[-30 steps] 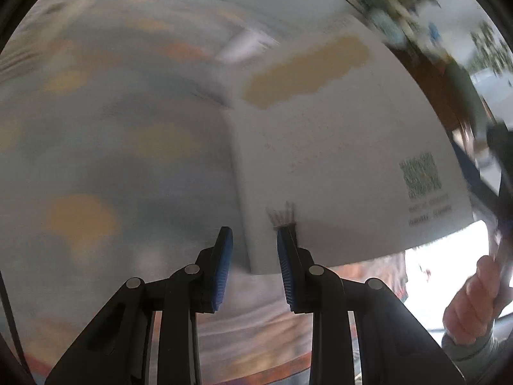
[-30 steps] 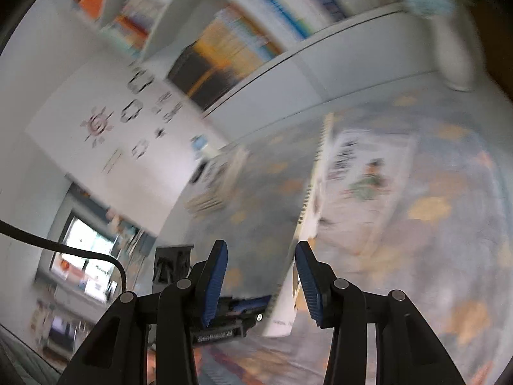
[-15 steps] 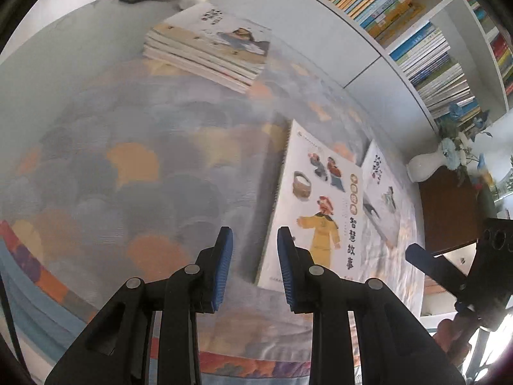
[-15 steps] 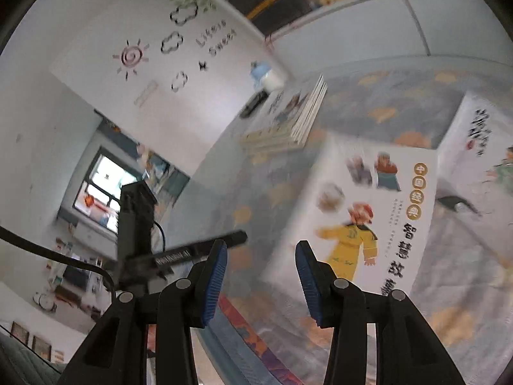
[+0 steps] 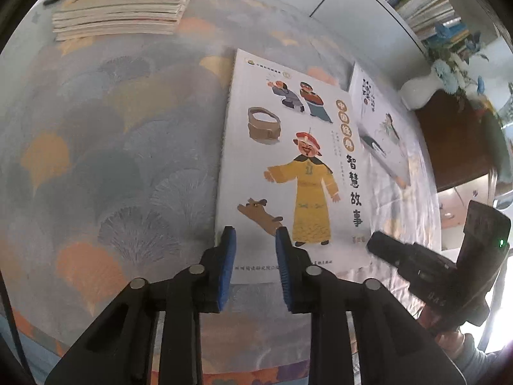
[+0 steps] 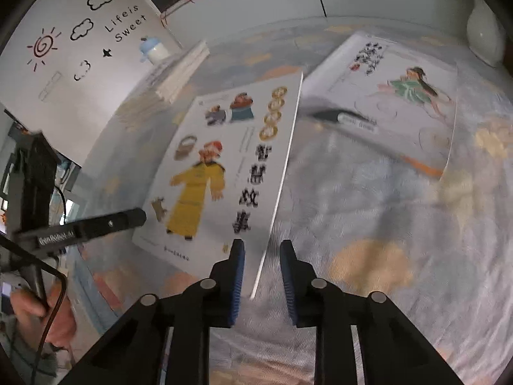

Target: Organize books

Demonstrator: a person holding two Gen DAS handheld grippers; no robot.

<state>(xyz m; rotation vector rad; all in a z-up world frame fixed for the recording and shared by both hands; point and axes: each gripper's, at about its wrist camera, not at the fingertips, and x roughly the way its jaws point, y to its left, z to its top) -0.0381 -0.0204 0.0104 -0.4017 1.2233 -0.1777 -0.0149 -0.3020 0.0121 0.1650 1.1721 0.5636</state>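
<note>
A white picture book with a yellow-robed figure (image 5: 288,166) lies face up on the patterned tablecloth (image 5: 112,160). My left gripper (image 5: 253,234) hovers over the book's near left corner. Its jaws are closing, a narrow gap remains, and nothing is pinched. In the right wrist view the same book (image 6: 224,166) has its near right corner showing between the fingers of my right gripper (image 6: 261,245). Those jaws are closing too, and the pads stand clear of the thin edge. A second book with a green-dressed figure (image 6: 400,96) lies beyond, on the right. A stack of books (image 5: 121,6) sits at the far left.
A black pen (image 6: 343,117) lies on the second book. A white vase (image 5: 416,93) stands at the far right and a blue-capped bottle (image 6: 154,49) behind the stack. Shelves full of books (image 5: 416,3) line the back. A person's hand (image 6: 41,314) holds the left gripper's handle.
A second ago my left gripper held a white book up close. That book now lies flat, face up. Both grippers have come down to its near corners, and the right jaws have narrowed.
</note>
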